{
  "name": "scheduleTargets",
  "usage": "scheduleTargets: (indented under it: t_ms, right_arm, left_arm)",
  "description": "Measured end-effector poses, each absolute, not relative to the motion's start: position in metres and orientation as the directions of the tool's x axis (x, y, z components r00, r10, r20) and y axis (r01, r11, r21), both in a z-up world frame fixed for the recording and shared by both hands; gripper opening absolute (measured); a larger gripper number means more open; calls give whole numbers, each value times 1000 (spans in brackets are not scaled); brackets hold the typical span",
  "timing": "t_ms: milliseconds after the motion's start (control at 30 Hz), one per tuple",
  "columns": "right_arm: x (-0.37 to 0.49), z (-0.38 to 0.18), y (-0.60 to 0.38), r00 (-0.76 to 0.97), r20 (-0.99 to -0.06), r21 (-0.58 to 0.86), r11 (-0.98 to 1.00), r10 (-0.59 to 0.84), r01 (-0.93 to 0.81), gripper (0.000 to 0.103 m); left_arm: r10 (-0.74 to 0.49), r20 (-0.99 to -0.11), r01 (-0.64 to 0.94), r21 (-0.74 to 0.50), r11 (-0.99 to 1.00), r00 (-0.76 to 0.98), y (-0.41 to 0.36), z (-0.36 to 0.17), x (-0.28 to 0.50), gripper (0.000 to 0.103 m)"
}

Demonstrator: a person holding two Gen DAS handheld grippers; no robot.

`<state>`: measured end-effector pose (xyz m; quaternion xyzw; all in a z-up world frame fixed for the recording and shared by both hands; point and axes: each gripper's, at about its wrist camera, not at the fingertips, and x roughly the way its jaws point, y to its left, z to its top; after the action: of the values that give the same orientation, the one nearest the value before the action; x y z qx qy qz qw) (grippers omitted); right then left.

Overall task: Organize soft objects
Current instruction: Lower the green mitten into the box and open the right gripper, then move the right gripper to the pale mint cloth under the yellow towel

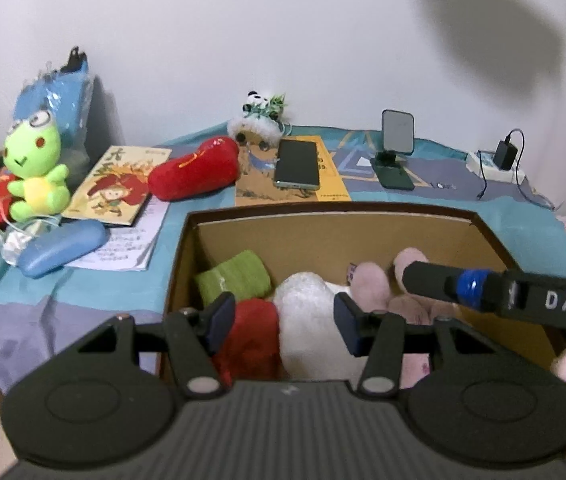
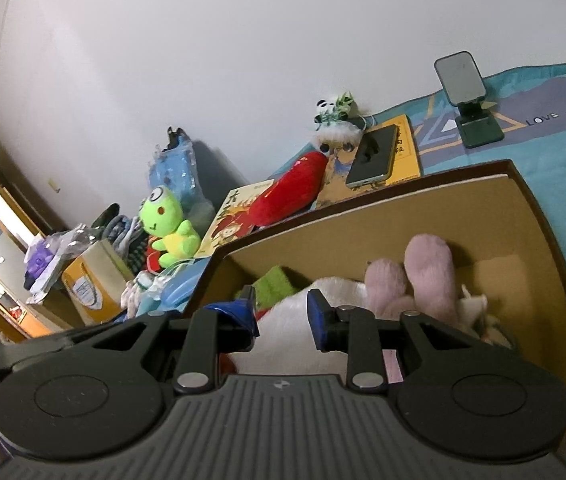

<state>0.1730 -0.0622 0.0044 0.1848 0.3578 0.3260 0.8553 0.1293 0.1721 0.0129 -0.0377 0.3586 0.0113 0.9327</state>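
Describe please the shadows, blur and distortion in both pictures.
Left wrist view: a large soft shadow on the white wall; the brown cardboard box rim bends from fisheye; dark corners. Right wrist view: whole scene tilted, the box rim curved, wall evenly lit; the near gripper body slightly soft.

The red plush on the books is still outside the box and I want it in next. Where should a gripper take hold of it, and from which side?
Grip the red plush across its narrow width near the middle, coming from above. It lies flat and elongated on the picture book, end toward the phone, so a top-down pinch probably clears both.
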Motion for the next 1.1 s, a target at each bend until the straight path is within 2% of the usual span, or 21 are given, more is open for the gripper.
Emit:
scheduleTargets:
  t_ms: [433, 633, 1100]
  right_arm:
    - [116, 7, -95, 457, -509, 548, 684, 729, -481, 12]
    - [86, 0, -128, 440, -534, 545, 691, 723, -474, 12]
    - [48, -24, -212, 471, -568, 574, 736, 674, -360, 12]
  left_arm:
    - [155, -752, -172, 57, 983, 641, 119, 7, 77, 52]
    - [171, -773, -171, 82, 982, 610, 81, -3, 51, 52]
    - [132, -813, -60, 119, 991, 568, -9, -26, 27, 52]
